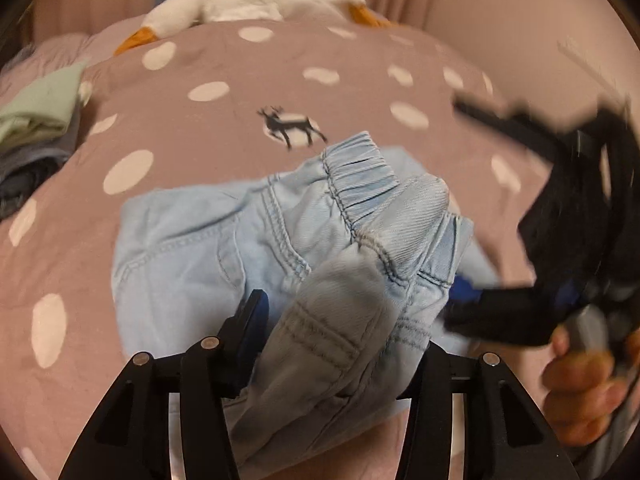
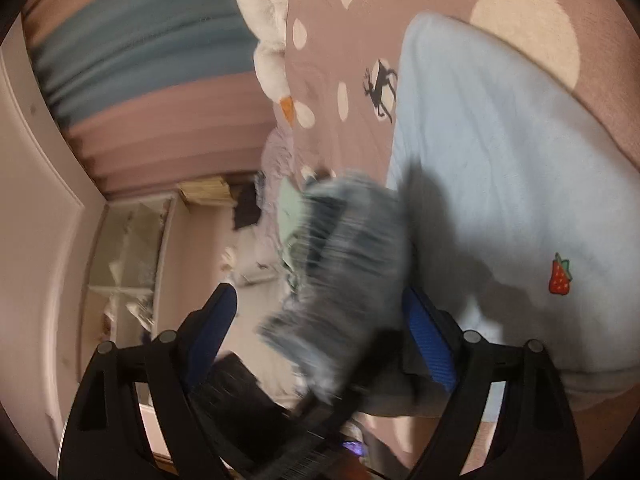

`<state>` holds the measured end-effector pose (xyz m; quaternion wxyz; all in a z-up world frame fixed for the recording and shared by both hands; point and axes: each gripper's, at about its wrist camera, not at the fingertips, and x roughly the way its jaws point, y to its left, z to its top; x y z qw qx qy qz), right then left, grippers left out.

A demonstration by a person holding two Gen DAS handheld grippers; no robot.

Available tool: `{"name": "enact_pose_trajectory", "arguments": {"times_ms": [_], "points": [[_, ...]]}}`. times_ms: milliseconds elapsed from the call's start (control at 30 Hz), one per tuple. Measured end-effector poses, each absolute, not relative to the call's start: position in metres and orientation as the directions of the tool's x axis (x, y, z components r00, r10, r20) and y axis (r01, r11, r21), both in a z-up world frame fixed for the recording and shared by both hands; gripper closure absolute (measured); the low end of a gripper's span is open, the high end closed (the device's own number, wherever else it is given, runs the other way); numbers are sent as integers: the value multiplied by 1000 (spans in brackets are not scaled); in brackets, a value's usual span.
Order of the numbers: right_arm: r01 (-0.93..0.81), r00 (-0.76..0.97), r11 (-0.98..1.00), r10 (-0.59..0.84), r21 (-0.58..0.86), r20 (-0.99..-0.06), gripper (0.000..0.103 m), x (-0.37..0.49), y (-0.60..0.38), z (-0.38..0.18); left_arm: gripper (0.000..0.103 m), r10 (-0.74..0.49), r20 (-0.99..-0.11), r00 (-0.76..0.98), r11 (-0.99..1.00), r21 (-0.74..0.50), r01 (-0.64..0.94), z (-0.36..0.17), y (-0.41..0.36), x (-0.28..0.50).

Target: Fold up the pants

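Our pants (image 1: pixel 224 240) lie on the bed (image 1: pixel 180 128) just below the deer print (image 1: pixel 290 126); left claw (image 1: pixel 340 320) and right claw (image 2: pixel 320 316) stand released, cloth between. We should withdraw straight, avoiding snags.

From the left wrist view, I lose my left tongs' (image 1: pixel 344 320) right finger behind a fold of the light blue pants (image 1: pixel 192 248). My right tongs (image 1: pixel 560 220) smear into a dark blur at the frame's right, so I cannot read their jaws there; the hand (image 1: pixel 580 388) holding them is cut by the edge. From the right wrist view, the bunched fabric between my fingers is streaked, and the far shelves (image 2: pixel 128 260) are too soft to read.
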<state>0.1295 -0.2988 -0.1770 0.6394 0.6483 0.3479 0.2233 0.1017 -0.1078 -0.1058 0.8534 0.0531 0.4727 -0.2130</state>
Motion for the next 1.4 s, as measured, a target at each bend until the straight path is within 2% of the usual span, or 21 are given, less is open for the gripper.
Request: {"name": "enact_pose_trajectory", "arguments": {"times_ms": [33, 100, 133, 233, 300, 333, 367, 467, 533, 567, 800, 900, 933, 967, 1033, 1133, 1233, 1333, 1400], "points": [[176, 661, 62, 732, 982, -165, 16, 126, -301, -177, 46, -306, -831, 464, 898, -90, 431, -108, -111, 99], [194, 649, 89, 736, 977, -195, 16, 118, -305, -174, 22, -311, -825, 472, 888, -74, 454, -106, -112, 92], [202, 638, 107, 740, 973, -214, 16, 115, -305, -173, 19, -321, -820, 474, 884, -80, 461, -104, -112, 91], [223, 583, 242, 743, 944, -328, 21, 121, -300, -162, 18, -343, -811, 474, 882, -104, 460, -99, -111, 86], [208, 549, 374, 720, 904, -425, 31, 126, -291, -152, 18, -360, -804, 473, 880, -123, 460, -94, -106, 80], [209, 537, 427, 702, 880, -468, 40, 126, -287, -148, 18, -360, -802, 476, 881, -125, 456, -94, -103, 79], [213, 529, 451, 693, 867, -491, 49, 128, -285, -148, 18, -354, -803, 480, 886, -125, 446, -92, -99, 76], [218, 518, 515, 659, 829, -546, 64, 125, -287, -149, 18, -383, -795, 471, 892, -184, 414, -88, -74, 69], [189, 524, 576, 626, 796, -578, 74, 120, -290, -146, 18, -413, -781, 468, 892, -243, 382, -85, -55, 66], [172, 532, 595, 615, 785, -583, 75, 117, -291, -143, 18, -414, -776, 476, 899, -266, 347, -84, -42, 65], [90, 652, 618, 556, 781, -515, 77, 111, -325, -120, 18, -367, -788, 494, 930, -331, 163, -94, 17, 68], [147, 668, 642, 496, 752, -554, 77, 112, -347, -122, 18, -370, -794, 482, 926, -355, 127, -102, 22, 71], [158, 651, 656, 493, 738, -578, 75, 114, -351, -126, 18, -374, -796, 477, 925, -360, 124, -104, 20, 73], [200, 616, 694, 460, 691, -640, 72, 119, -353, -137, 18, -378, -799, 469, 923, -363, 125, -106, 16, 75], [273, 583, 759, 358, 591, -729, 67, 121, -356, -153, 18, -380, -802, 462, 923, -359, 137, -107, 9, 78], [290, 604, 714, 381, 638, -700, 54, 117, -365, -162, 18, -378, -806, 455, 925, -345, 159, -109, -1, 80], [316, 598, 784, 273, 535, -753, 40, 114, -361, -144, 18, -382, -804, 457, 924, -345, 164, -110, 0, 87], [265, 668, 901, 84, 342, -739, 40, 104, -342, -110, 18, -397, -785, 476, 917, -362, 168, -106, 1, 94], [178, 704, 933, 101, 313, -703, 45, 95, -333, -101, 18, -402, -773, 491, 914, -367, 171, -103, 5, 98]]}}
